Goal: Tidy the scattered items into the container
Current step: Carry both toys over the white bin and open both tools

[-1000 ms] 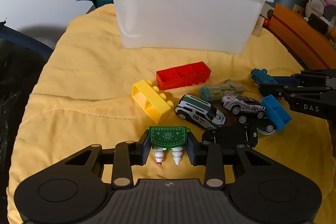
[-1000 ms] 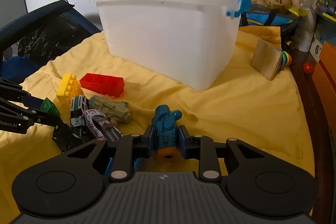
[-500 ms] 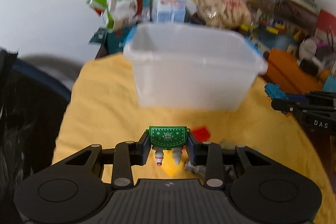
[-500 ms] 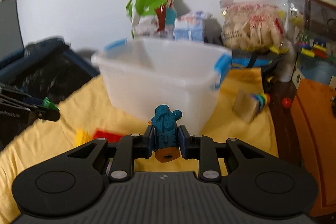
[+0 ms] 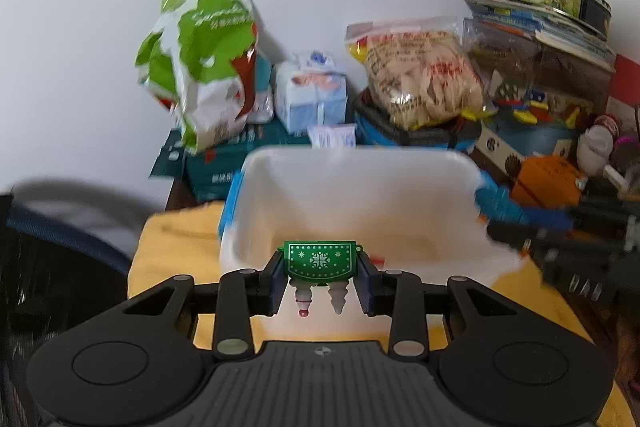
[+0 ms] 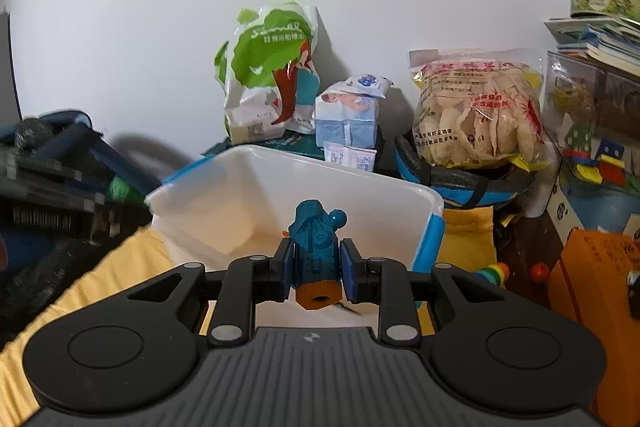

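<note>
- Carrying two toys toward the white container [image 5: 280, 211] is judged the step in hand; both loads are up at its near wall and neither is released.
- Left fingers [image 5: 319, 289] are clamped on a green snowflake-patterned toy [image 5: 319, 261]; two small white cone-shaped pieces hang from it between the pads. The container's open mouth lies just beyond the fingertips.
- Right fingers [image 6: 318, 269] are closed tight on a teal toy with an orange end [image 6: 318, 259], its orange end facing the camera. The container [image 6: 400, 203] sits directly ahead of and below these fingers.
- Container contents: the visible interior looks bare and white in both views; the floor nearest the fingers is hidden by the grippers, so small items there cannot be ruled out.
- Yellow cloth [image 6: 120, 267] lies under the container on both sides. Snack bags and boxes stand behind the far rim, outside the container.
- Next move, as a judgement: each pair of fingers needs to pass over the near rim, then part so the toy drops inside. The two grippers are close together, so staggered release may avoid a knock.
</note>
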The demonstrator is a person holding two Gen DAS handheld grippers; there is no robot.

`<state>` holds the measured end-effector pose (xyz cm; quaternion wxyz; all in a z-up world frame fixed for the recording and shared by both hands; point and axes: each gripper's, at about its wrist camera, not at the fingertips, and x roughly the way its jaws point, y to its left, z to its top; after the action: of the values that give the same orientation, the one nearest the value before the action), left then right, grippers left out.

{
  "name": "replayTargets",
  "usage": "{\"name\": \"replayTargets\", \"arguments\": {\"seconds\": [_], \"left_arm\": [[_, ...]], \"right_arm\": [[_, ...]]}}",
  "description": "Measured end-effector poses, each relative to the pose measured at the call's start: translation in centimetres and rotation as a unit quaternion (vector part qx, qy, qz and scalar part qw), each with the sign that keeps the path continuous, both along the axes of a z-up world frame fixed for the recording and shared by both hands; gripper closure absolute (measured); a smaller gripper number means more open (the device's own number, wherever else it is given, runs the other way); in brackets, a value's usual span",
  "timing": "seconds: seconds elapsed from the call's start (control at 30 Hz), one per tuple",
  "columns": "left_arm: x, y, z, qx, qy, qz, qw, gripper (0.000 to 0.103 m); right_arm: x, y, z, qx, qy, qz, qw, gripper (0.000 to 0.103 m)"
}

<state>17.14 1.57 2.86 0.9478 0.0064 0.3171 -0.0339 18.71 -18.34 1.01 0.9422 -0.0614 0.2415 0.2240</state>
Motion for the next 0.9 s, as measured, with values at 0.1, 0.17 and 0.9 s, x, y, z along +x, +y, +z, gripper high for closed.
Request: {"name": "replayTargets", "arguments": {"seconds": [0.1, 0.17, 0.9], "left_arm": [[2.3, -0.2, 0.4, -0.003, 0.0, -0.004, 1.0, 0.064], [3.7, -0.2, 0.4, -0.001, 0.003, -0.004, 1.0, 0.064], [0.1, 0.1, -1.0, 0.008, 0.01, -0.006, 0.9999, 0.044]], "right_arm": [[1.2, 0.1, -0.4, -0.008, 0.008, -0.007, 1.0, 0.075], [1.9, 0.3, -0.7, -0.015, 0.011, -0.011, 1.0, 0.075], [-3.8, -2.6, 0.7, 0.01, -0.017, -0.001, 1.0, 0.042]]}}
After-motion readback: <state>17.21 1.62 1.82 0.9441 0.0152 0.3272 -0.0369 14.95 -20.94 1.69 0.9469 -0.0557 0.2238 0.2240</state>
